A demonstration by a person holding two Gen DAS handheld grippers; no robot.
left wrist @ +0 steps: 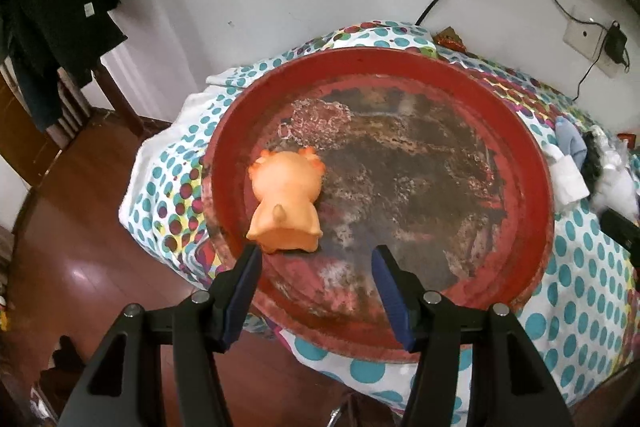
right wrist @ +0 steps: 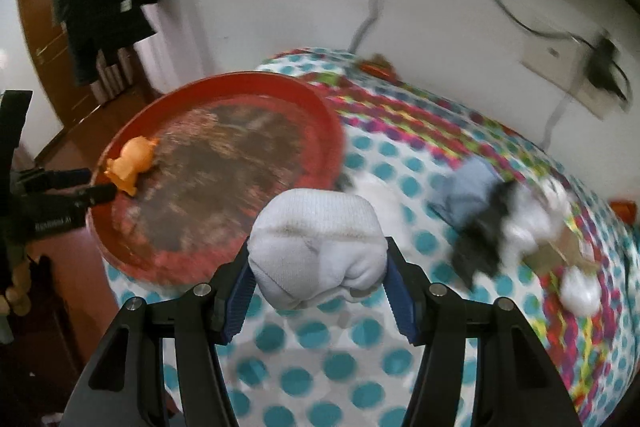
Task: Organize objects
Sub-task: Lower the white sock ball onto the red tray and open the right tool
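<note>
1. Jaws of our left gripper [left wrist: 316,253] stand spread with nothing pinched between them; the orange toy animal [left wrist: 286,201] sits just ahead of the left-hand jaw, and we cannot tell whether that tip brushes the toy's base.
2. We see the toy resting inside the red tray [left wrist: 520,131], close to the tray's rim on the left-hand jaw's side, its back turned toward our jaws.
3. We see the worn, dark-blotched floor of the tray stretching ahead of both left jaws, otherwise bare.
4. Our right gripper [right wrist: 318,261] pinches a rolled white sock [right wrist: 316,247]: both blue pads press into its sides, and the bundle bulges forward and above the jaws.
5. Beyond the right jaws and to their left, we see the red tray [right wrist: 320,107] with the orange toy [right wrist: 132,163] near its far-left rim, and the left gripper [right wrist: 100,183] right beside that toy.
6. To the right of the right jaws, a blurred heap of blue, black and white cloth pieces [right wrist: 500,215] lies on the polka-dot cloth [right wrist: 360,347] that covers the tabletop.
7. The polka-dot cloth also lies under the tray and directly below the held sock.
</note>
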